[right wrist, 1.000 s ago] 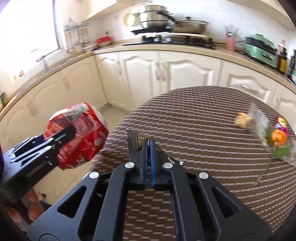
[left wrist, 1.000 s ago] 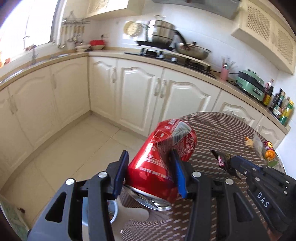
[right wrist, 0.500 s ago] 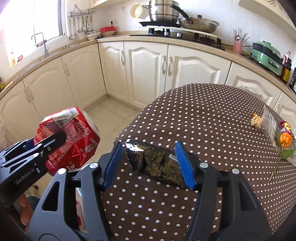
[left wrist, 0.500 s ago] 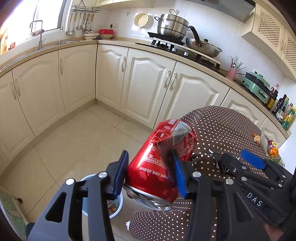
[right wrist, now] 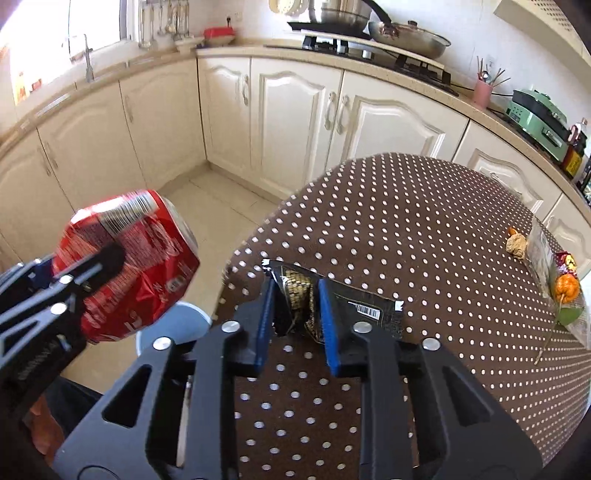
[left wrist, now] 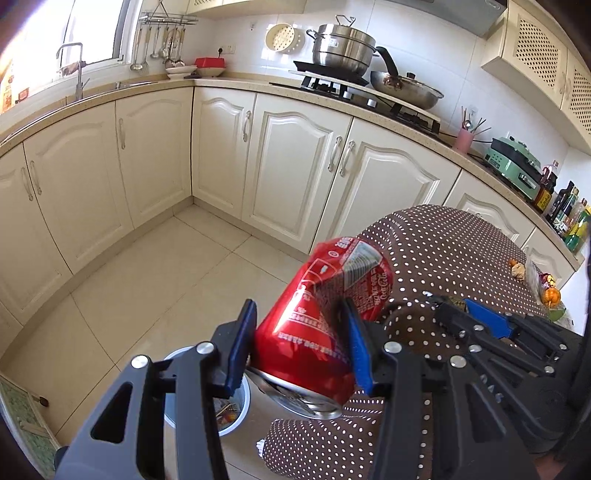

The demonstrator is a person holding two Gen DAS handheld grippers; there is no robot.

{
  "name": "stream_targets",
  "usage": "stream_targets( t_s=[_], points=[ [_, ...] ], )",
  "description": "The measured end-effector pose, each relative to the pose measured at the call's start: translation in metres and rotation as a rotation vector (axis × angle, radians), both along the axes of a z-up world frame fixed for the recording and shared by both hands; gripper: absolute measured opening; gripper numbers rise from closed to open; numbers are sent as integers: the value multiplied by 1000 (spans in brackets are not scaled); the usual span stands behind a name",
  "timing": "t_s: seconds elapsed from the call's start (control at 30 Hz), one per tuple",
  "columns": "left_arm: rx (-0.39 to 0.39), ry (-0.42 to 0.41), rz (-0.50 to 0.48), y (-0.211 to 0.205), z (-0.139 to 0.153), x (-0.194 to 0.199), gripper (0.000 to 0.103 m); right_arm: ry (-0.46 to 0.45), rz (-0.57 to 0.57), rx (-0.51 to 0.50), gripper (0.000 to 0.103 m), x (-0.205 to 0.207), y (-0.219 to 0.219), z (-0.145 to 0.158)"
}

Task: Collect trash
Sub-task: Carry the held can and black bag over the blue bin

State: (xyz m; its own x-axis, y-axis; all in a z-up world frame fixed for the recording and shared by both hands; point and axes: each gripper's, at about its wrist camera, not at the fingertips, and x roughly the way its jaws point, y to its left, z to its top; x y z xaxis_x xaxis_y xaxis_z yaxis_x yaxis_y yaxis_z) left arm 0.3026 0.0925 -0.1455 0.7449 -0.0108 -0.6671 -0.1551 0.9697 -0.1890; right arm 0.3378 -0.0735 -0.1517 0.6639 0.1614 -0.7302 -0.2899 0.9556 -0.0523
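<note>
Left wrist view: one dented red aluminium can (left wrist: 325, 317) is clamped by the left gripper (left wrist: 299, 343) above a round bin (left wrist: 236, 410).

Right wrist view: one crinkled black foil wrapper (right wrist: 332, 306), on the dotted tablecloth (right wrist: 424, 240), is pinched by the right gripper (right wrist: 295, 321).

bright window (left wrist: 94, 33) glare, sharp, fisheye-warped edges

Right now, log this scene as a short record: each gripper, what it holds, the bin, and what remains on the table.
left gripper: shut on crushed red can, held off the table edge
right gripper: closing around black wrapper on the table; grip not confirmed
bin: on the floor below the can, some trash inside
table: brown dotted cloth
remaining: crumpled scrap, wrapped flower at far right
</note>
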Motion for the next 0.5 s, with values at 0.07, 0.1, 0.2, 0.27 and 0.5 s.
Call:
stream_targets(
  t_s=[0.07,0.1,0.2,0.27,0.5],
  points=[
    [0,-4,7,2,1,-3,46,-8,9,23,22,-4,2,2],
    [2,-6,11,4,0,-5,46,-15,20,30,21,-5,5,4],
    [8,-10,32,16,0,-10,46,-13,58,63,21,-10,19,7],
    [5,-7,48,30,-1,-15,46,-16,95,75,21,-12,36,9],
    [11,44,167,93,-22,-29,46,15,229,156,21,-20,100,6]
  ],
)
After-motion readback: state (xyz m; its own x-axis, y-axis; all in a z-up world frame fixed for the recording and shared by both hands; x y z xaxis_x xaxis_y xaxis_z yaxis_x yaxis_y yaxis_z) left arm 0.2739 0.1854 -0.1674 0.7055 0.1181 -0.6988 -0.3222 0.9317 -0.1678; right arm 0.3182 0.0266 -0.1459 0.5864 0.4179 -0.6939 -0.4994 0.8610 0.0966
